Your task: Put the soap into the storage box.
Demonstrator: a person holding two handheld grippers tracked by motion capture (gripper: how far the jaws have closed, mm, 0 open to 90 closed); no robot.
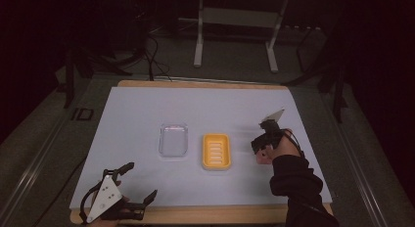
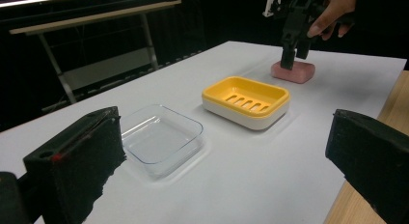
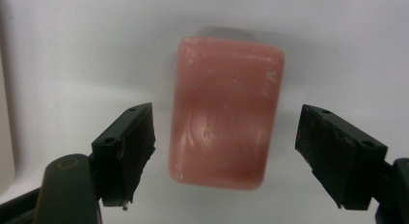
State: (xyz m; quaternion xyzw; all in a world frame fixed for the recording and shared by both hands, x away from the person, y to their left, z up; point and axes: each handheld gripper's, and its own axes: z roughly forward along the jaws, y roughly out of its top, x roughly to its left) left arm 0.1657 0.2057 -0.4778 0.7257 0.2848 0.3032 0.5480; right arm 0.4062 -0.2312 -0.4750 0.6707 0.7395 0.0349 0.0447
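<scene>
Black pads of the right tool (image 3: 222,156) stand spread around the pink soap (image 3: 224,110) near the surface's right edge, so centre them and squeeze evenly before lifting.

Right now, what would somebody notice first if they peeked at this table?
Probably the bright yellow soap dish in the middle of the white table cover, with a clear tray just left of it. Next, the pink soap bar to the right, lying between the open jaws of the right tool.
</scene>
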